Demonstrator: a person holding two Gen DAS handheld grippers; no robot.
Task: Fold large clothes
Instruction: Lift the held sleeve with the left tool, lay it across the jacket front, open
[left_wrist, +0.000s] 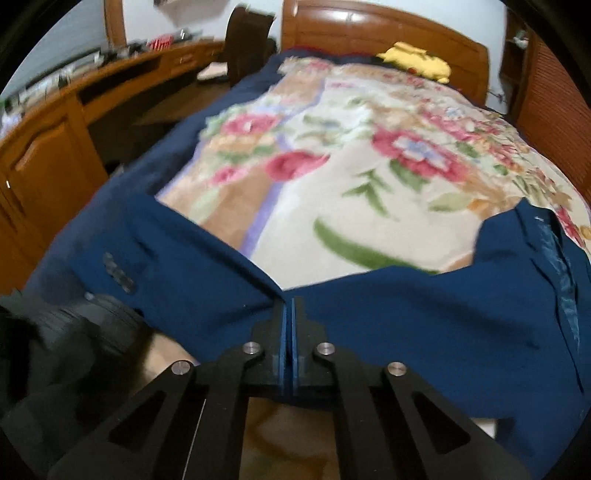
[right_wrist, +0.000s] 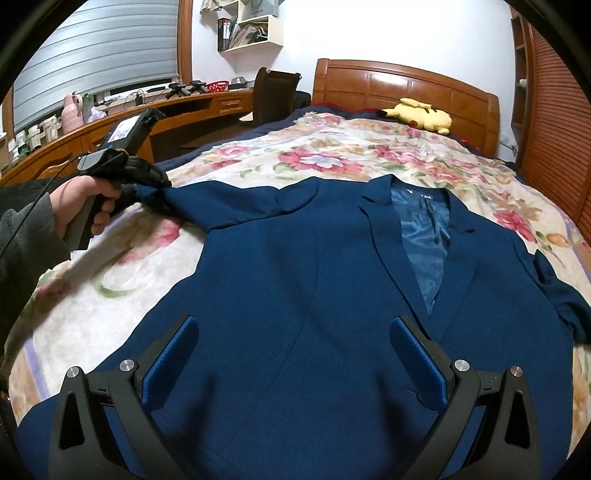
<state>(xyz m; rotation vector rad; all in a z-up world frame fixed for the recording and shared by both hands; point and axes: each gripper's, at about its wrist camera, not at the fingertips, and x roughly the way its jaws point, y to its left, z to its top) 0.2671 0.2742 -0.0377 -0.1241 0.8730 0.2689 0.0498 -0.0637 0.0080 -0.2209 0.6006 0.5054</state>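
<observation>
Bed (right_wrist: 258, 155) with floral blanket is carrying the navy blazer (right_wrist: 295, 277), lying front-up and spread across it. Yellow plush (right_wrist: 421, 112) is sitting by the headboard. My left gripper (left_wrist: 289, 306) is pinching the blazer's sleeve, jaws closed; my right gripper (right_wrist: 293, 354) is hovering wide apart over the hem, gripping nothing.

A navy blazer (right_wrist: 295, 295) was seen spread front-up across the bed (right_wrist: 110, 295), its collar toward the headboard end and its shiny lining exposed at the open lapels. The right tool (right_wrist: 295, 354) was held over the blazer's lower part, its blue pads (right_wrist: 170, 354) set wide apart with nothing pinched. Toward the bed's left edge, the left tool (right_wrist: 159, 181) was gripped by a hand (right_wrist: 81, 203) and was clamped on the blazer's sleeve (right_wrist: 207, 203). A yellow plush toy (right_wrist: 421, 114) was seen lying by the headboard.
</observation>
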